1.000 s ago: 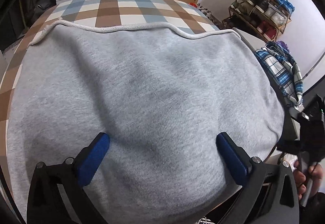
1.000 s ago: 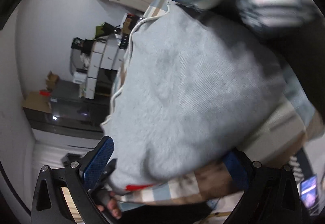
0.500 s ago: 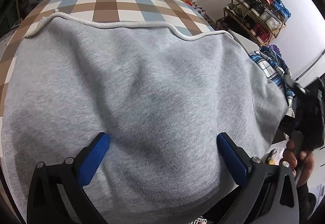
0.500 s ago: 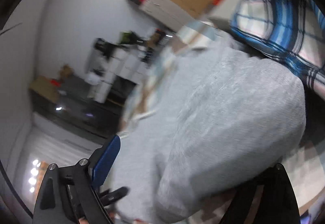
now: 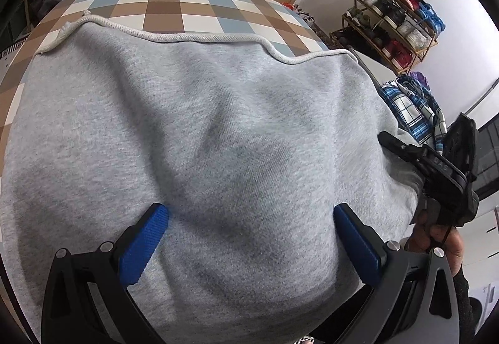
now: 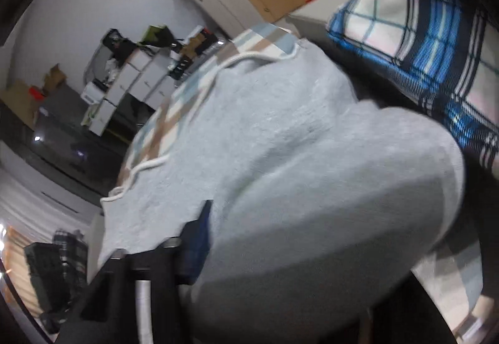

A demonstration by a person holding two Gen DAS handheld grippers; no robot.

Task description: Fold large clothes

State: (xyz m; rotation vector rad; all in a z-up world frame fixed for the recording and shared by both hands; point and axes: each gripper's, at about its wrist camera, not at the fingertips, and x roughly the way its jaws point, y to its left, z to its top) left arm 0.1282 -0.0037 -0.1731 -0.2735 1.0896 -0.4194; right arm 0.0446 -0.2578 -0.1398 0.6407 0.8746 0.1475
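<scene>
**Grey sweatshirt gathered at its right edge**

We see the grey sweatshirt [image 5: 218, 131] spread across the checked tabletop [image 5: 174, 3], filling most of the left wrist view from centre out to 9 o'clock. Its white cord [image 5: 199, 38] trails along the far edge, up toward 12 o'clock. Our left gripper [image 5: 251, 219] sits over the near part of the cloth with its blue fingers [image 5: 145, 242] spread wide apart, nothing pinched between them; the fabric bulges up in the gap.

At 3 o'clock in that view our right gripper [image 5: 430, 163] meets the sweatshirt's right edge, our hand [image 5: 436, 234] below it gripping the handle. From its own camera we see only one blue finger [image 6: 199, 238], pressed against a thick roll of grey cloth (the other finger is buried behind the fabric), so we read it as closed on the sweatshirt's edge, with the cloth bunched up toward 3 o'clock.

A blue plaid garment [image 6: 421, 41] lies just beyond that edge, at 2 o'clock in the right wrist view. A shoe rack [image 5: 393, 22] stands against the wall at 2 o'clock in the left wrist view.
</scene>
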